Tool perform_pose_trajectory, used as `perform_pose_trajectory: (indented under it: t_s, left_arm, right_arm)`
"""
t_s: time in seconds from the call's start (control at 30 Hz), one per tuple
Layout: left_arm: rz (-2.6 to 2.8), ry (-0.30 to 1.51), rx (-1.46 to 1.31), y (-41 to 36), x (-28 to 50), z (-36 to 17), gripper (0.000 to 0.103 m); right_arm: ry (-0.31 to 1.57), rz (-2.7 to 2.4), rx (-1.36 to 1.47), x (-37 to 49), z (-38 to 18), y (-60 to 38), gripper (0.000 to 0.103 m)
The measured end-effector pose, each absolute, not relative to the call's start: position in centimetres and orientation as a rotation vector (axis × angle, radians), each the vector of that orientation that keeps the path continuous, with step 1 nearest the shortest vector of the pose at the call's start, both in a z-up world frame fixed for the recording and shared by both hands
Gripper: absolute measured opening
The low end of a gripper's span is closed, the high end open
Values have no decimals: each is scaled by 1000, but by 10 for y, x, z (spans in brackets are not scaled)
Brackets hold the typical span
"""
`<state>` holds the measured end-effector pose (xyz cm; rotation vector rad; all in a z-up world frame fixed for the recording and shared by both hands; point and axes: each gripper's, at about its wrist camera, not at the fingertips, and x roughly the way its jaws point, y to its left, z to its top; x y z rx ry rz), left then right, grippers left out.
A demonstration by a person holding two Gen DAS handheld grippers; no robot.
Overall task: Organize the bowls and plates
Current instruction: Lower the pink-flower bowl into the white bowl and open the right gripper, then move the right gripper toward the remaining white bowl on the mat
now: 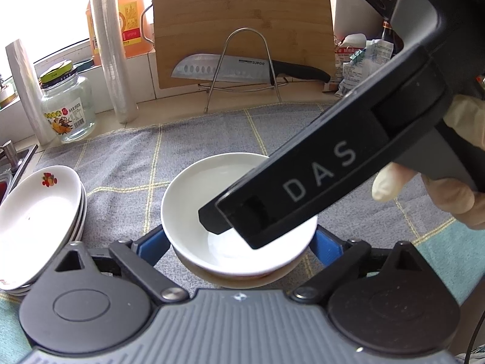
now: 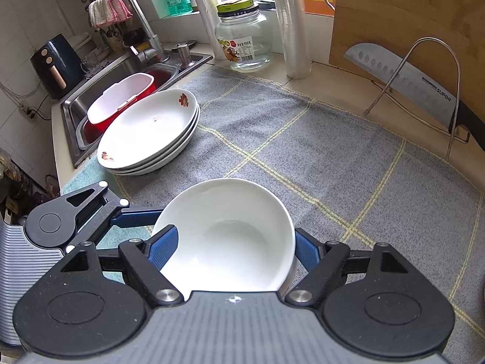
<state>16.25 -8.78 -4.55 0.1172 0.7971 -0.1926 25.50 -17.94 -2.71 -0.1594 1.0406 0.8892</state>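
Note:
A white bowl (image 1: 197, 200) sits on top of another bowl (image 1: 242, 279) on the grey mat (image 1: 127, 163). My left gripper (image 1: 239, 245) is open, its blue fingers (image 1: 151, 244) on either side of the bowls. My right gripper (image 2: 233, 248) is shut on the near rim of the white bowl (image 2: 230, 236), one finger (image 2: 162, 247) inside and one (image 2: 306, 250) outside; it shows as a black bar (image 1: 303, 182) in the left wrist view. A stack of white flowered plates (image 2: 148, 130) lies at the mat's left; it also shows in the left wrist view (image 1: 36, 218).
A sink (image 2: 127, 69) with a red-and-white basin (image 2: 121, 100) lies left. A glass jar (image 2: 242, 39), film rolls (image 2: 291, 24), a cutting board (image 2: 403, 15) and a knife (image 2: 403, 82) on a wire rack (image 2: 424, 91) stand at the back.

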Motion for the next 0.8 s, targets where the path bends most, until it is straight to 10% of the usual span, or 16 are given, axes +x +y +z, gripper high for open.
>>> perform_pose_trajectory:
  t_s: [0.8]
  left_arm:
    - [-229, 765, 141, -78, 136, -29, 99]
  right_arm:
    - [990, 889, -264, 231, -31, -174, 103]
